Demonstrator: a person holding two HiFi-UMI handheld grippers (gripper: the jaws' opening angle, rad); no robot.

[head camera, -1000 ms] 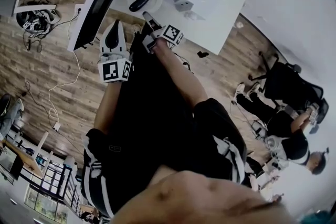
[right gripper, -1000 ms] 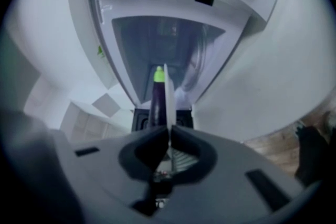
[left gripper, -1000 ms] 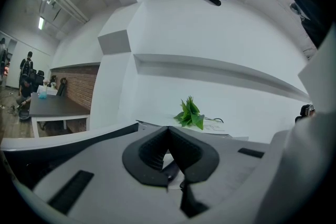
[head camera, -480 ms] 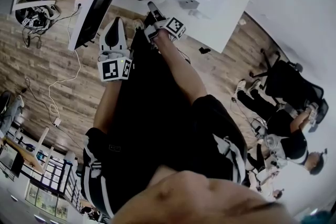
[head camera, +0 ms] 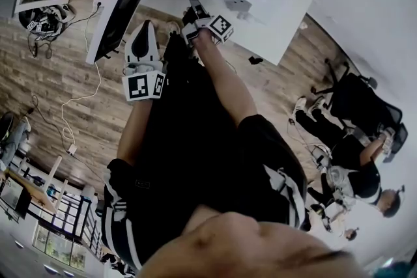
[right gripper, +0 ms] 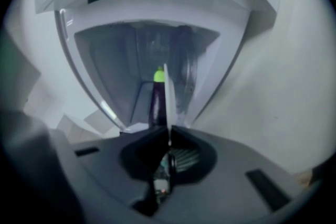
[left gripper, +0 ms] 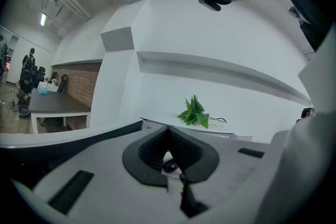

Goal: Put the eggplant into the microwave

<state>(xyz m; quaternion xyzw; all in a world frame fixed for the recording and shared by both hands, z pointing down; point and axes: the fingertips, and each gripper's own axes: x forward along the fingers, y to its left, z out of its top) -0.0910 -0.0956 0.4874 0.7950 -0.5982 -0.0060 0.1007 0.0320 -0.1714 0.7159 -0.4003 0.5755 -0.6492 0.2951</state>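
- The left gripper (left gripper: 168,129) has its jaws closed together, nothing between them.
- A green plant (left gripper: 195,113) stands on the white desk (left gripper: 210,131).
- Far left, people (left gripper: 25,73) gather beside a dark table (left gripper: 52,107).

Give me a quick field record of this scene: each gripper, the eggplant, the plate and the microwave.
right gripper: shut on the plate's rim, pointing into the microwave
plate: held edge-on at the microwave's mouth
eggplant: on the plate, green tip toward the cavity
microwave: facing the right gripper, door swung open
left gripper: shut, nothing between its jaws, held back beside the door
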